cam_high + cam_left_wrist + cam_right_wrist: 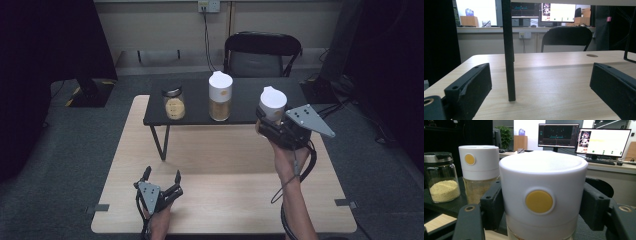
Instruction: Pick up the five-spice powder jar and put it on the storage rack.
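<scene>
— Fingers (494,205) of which hand have the load?

— Those of my right gripper (272,125). Both black jaws are clamped on the white-capped jar (272,104), one pad on each side of its white cap, just below the rim. In the right gripper view the cap's round yellow button (539,201) faces straight back at me.

— Where is that jar?

— Held in the air at the right end of the black shelf (195,117), over its front edge. I can't tell whether its base touches the shelf, since the gripper covers it.

— How is your right hand set?

— My right forearm comes up from the bottom edge of the high view, and the wrist is raised well above the wooden table (225,200). The gripper points away from me toward the shelf, its grey three-cornered plate (309,119) sticking out to the right, its cable (295,177) looping down beside my wrist.

— And your left hand?

— My left gripper (161,175) rests low near the front edge of the wooden table, well apart from the jar. Its jaws stand wide apart with nothing between them. In the left gripper view they look level across the tabletop, with a black shelf leg (508,50) ahead between them.

— What else stands on the shelf?

— A second white-capped jar (220,96) stands upright near the middle, just left of the one I hold. Farther left stands a glass jar with a metal lid (174,102), partly filled with pale yellow grains.

— Beyond the shelf?

— A dark folding chair (262,52) against the wall.
</scene>
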`<state>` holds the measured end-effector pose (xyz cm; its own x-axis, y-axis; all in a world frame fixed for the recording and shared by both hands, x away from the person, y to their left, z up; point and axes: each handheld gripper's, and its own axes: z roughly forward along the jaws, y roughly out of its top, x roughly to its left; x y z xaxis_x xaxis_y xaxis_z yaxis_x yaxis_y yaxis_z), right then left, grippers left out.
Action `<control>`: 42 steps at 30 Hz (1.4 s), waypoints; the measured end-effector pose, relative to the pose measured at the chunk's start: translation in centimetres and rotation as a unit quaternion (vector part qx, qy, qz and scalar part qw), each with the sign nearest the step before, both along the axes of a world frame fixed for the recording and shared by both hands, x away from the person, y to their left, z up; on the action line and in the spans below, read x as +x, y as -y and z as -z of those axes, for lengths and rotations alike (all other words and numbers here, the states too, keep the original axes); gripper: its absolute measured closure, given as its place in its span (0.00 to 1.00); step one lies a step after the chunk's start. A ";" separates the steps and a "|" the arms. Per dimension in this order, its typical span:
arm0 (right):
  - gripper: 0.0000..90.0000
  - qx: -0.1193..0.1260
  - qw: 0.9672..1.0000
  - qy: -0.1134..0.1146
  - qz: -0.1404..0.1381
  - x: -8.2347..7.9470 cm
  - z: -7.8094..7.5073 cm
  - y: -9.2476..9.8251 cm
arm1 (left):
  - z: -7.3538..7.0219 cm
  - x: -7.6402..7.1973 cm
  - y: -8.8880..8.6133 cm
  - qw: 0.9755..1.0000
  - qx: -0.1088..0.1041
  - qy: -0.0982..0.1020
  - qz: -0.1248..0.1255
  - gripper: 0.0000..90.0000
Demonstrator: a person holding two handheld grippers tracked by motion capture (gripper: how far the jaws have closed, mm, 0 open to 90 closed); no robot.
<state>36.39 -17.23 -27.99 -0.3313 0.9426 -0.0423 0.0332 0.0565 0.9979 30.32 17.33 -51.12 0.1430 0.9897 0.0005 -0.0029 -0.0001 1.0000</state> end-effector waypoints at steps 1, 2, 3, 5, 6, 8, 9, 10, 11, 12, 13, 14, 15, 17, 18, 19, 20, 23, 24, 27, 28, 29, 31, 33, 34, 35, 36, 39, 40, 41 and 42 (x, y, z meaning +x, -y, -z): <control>0.34 0.000 1.000 -0.001 0.001 0.1 -0.1 0.0 | 0.0 0.0 0.0 1.000 0.000 0.000 0.000 0.04; 0.34 0.000 1.000 -0.001 0.002 0.2 -0.2 -0.1 | 0.0 0.0 0.0 1.000 0.000 0.000 0.000 0.04; 0.34 0.000 1.000 0.000 0.003 0.3 -0.2 -0.1 | 0.0 0.0 0.0 1.000 0.000 0.000 0.000 0.04; 0.34 -0.001 1.000 0.000 0.003 0.6 -0.5 -0.2 | 0.0 0.0 0.0 1.000 0.000 0.000 0.000 0.04; 0.34 0.001 1.000 -0.003 0.003 0.8 -0.6 -0.2 | 0.0 0.0 0.0 1.000 0.000 0.000 0.000 0.04; 0.34 0.002 1.000 -0.003 0.005 1.1 -0.7 -0.3 | 0.0 0.0 0.0 1.000 0.000 0.000 0.000 0.04; 0.34 0.002 1.000 -0.003 0.006 1.2 -0.8 -0.3 | 0.0 0.0 0.0 1.000 0.000 0.000 0.000 0.04; 0.34 0.003 1.000 -0.003 0.006 1.4 -0.8 -0.3 | 0.0 0.0 0.0 1.000 0.000 0.000 0.000 0.04; 0.34 0.005 1.000 -0.004 0.006 1.6 -0.9 -0.3 | 0.0 0.0 0.0 1.000 0.000 0.000 0.000 0.04; 0.34 0.006 1.000 -0.005 0.007 1.8 -0.9 -0.3 | 0.0 0.0 0.0 1.000 0.000 0.000 0.000 0.04; 0.34 0.004 1.000 -0.005 0.009 2.0 -1.0 -0.3 | 0.0 0.0 0.0 1.000 0.000 0.000 0.000 0.04; 0.34 0.004 1.000 -0.003 0.011 2.1 -1.0 -0.3 | 0.0 0.0 0.0 1.000 0.000 0.000 0.000 0.04; 0.34 0.006 1.000 -0.003 0.011 2.3 -1.0 -0.3 | 0.0 0.0 0.0 1.000 0.000 0.000 0.000 0.04; 0.34 0.006 1.000 -0.004 0.011 2.7 -1.1 -0.3 | 0.0 0.0 0.0 1.000 0.000 0.000 0.000 0.04; 0.34 0.006 1.000 -0.002 0.013 2.9 -1.0 -0.4 | 0.0 0.0 0.0 1.000 0.000 0.000 0.000 0.04; 0.34 0.006 1.000 -0.002 0.015 3.0 -1.0 -0.4 | 0.0 0.0 0.0 1.000 0.000 0.000 0.000 0.04; 0.34 0.009 1.000 -0.003 0.017 3.2 -1.0 -0.3 | 0.0 0.0 0.0 1.000 0.000 0.000 0.000 0.04; 0.34 0.013 1.000 -0.006 0.022 3.7 -0.9 -0.2 | 0.0 0.0 0.0 1.000 0.000 0.000 0.000 0.04; 0.34 0.013 1.000 -0.007 0.024 3.9 -0.9 -0.2 | 0.0 0.0 0.0 1.000 0.000 0.000 0.000 0.04; 0.34 0.016 0.999 -0.012 0.030 4.4 -0.8 -0.2 | 0.0 0.0 0.0 1.000 0.000 0.000 0.000 0.04; 0.34 0.018 0.999 -0.014 0.031 4.6 -0.7 -0.1 | 0.0 0.0 0.0 1.000 0.000 0.000 0.000 0.04; 0.34 0.018 0.999 -0.015 0.031 4.8 -0.6 -0.1 | 0.0 0.0 0.0 1.000 0.000 0.000 0.000 0.04; 0.34 0.017 0.999 -0.019 0.033 5.2 -0.5 -0.1 | 0.0 0.0 0.0 1.000 0.000 0.000 0.000 0.04; 0.34 0.015 0.999 -0.019 0.032 5.5 -0.4 -0.2 | 0.0 0.0 0.0 1.000 0.000 0.000 0.000 0.04; 0.34 0.014 0.999 -0.021 0.034 5.6 -0.4 -0.2 | 0.0 0.0 0.0 1.000 0.000 0.000 0.000 0.04; 0.34 0.014 0.999 -0.021 0.033 5.7 -0.4 -0.2 | 0.0 0.0 0.0 1.000 0.000 0.000 0.000 0.04; 0.34 0.012 0.999 -0.020 0.032 5.8 -0.5 -0.3 | 0.0 0.0 0.0 1.000 0.000 0.000 0.000 0.04; 0.34 0.013 0.999 -0.017 0.029 6.1 -0.6 -0.4 | 0.0 0.0 0.0 1.000 0.000 0.000 0.000 0.04; 0.34 0.011 0.999 -0.017 0.030 6.2 -0.7 -0.5 | 0.0 0.0 0.0 1.000 0.000 0.000 0.000 0.04; 0.34 0.011 0.999 -0.018 0.029 6.3 -0.8 -0.5 | 0.0 0.0 0.0 1.000 0.000 0.000 0.001 0.04; 0.34 0.011 0.999 -0.017 0.029 6.3 -0.8 -0.5 | 0.0 0.0 0.0 1.000 0.000 0.000 0.000 0.04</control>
<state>42.71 -16.68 -27.23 -0.2760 0.9611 -0.0119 0.0690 0.0321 0.9971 30.31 17.33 -51.12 0.1440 0.9896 -0.0004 -0.0023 0.0007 1.0000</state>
